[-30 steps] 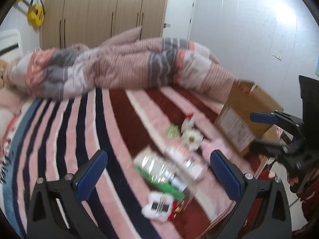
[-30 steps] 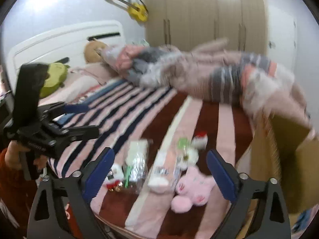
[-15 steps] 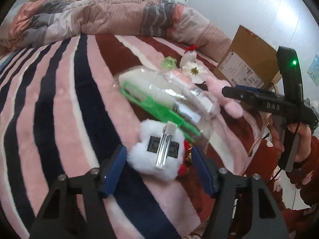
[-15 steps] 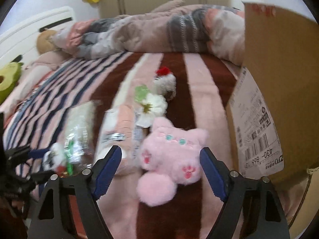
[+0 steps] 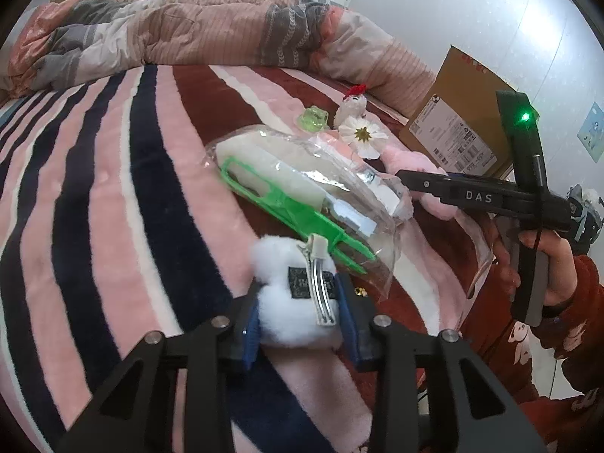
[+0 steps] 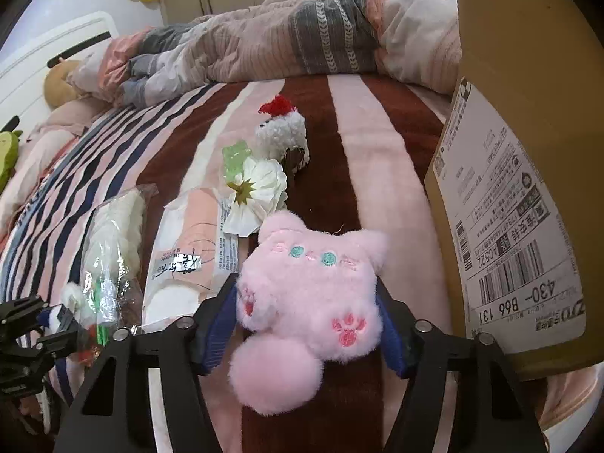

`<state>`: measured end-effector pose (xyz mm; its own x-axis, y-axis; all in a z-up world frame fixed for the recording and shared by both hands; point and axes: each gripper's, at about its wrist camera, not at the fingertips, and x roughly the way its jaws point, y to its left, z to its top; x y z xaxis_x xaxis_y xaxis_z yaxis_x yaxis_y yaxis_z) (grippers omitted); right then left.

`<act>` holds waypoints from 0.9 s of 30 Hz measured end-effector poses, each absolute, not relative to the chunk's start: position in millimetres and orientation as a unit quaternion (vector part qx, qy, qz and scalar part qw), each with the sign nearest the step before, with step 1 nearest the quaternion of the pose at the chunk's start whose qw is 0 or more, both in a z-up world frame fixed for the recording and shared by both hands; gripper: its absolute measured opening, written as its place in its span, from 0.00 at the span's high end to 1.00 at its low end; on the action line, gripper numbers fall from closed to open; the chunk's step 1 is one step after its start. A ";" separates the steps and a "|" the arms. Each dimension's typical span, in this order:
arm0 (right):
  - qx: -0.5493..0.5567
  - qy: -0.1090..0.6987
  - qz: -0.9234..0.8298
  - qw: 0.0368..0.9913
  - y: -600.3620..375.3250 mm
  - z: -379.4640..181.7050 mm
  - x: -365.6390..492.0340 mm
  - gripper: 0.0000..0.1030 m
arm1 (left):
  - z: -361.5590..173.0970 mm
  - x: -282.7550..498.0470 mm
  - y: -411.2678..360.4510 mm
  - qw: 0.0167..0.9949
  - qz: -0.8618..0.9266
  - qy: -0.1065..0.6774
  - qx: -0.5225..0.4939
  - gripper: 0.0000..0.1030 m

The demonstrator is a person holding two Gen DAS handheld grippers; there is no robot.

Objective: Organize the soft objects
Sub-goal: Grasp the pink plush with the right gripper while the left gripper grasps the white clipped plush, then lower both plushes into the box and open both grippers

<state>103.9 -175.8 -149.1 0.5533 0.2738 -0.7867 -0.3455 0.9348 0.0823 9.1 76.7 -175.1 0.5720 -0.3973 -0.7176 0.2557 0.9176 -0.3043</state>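
White fluffy hair clip [image 5: 298, 294] pinched between left gripper [image 5: 300, 315] pads, pink plush cat [image 6: 309, 294] squeezed by right gripper [image 6: 307, 324], both resting on striped blanket [image 5: 113, 188], cardboard box [image 6: 521, 151] just beside.

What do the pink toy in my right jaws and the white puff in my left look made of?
Pink cat-shaped plush toy: looks like long-pile synthetic fur, matte, with embroidered eyes and paw prints. White fluffy pompom hair clip: cottony fluff, probably faux fur, carrying a shiny, evidently metal clip and a dark woven-looking label.
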 end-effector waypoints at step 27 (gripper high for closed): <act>-0.069 0.269 0.313 0.908 -185.5 12.9 56.8 0.43 | -52.0 -3.9 86.3 0.929 -0.133 0.342 -0.053 0.70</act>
